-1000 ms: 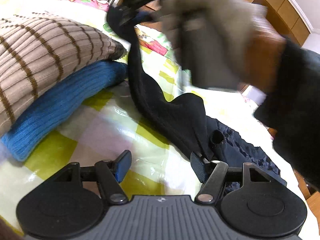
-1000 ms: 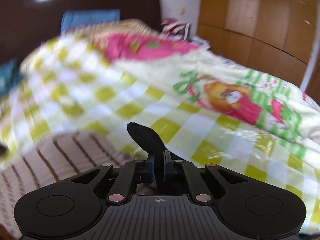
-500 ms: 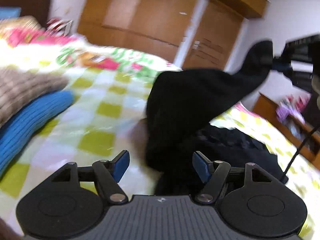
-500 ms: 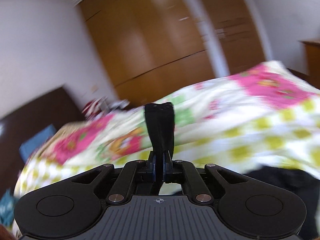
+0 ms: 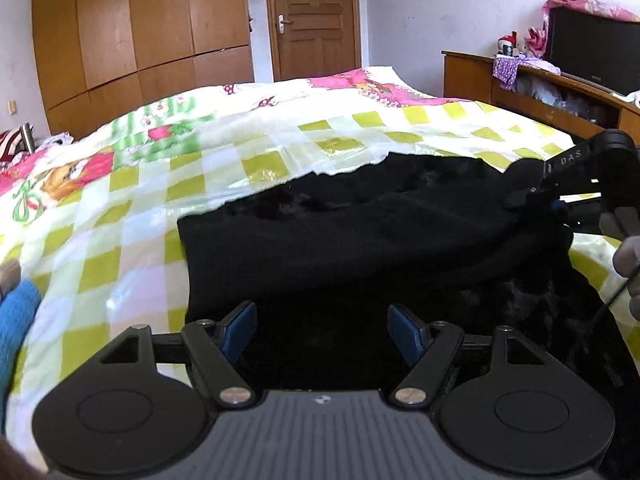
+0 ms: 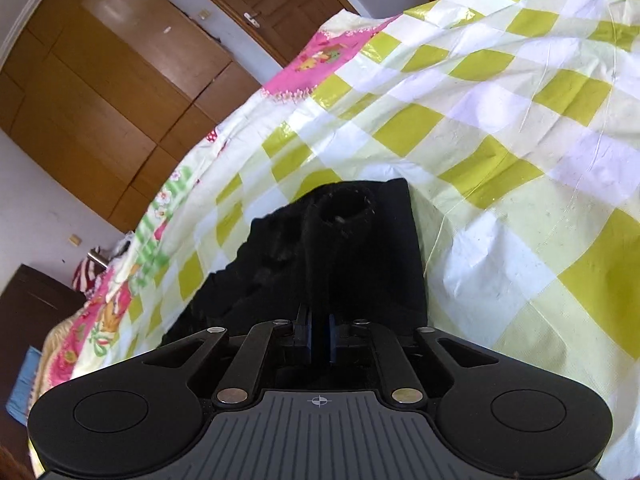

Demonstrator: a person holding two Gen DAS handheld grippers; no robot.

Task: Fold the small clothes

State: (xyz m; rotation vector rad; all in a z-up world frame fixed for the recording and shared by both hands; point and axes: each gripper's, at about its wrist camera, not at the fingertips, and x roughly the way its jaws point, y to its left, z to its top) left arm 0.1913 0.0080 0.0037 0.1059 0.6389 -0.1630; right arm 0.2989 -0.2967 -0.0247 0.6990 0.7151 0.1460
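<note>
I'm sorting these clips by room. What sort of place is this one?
Most likely a home bedroom: a bed with a checked quilt, a wooden wardrobe along the wall, and a panelled door. A black garment lies on the quilt.

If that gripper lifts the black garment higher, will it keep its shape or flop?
Probably flop: the black garment already sags in soft folds from where the right gripper pinches it. It looks light, since one small pinch holds it.
</note>
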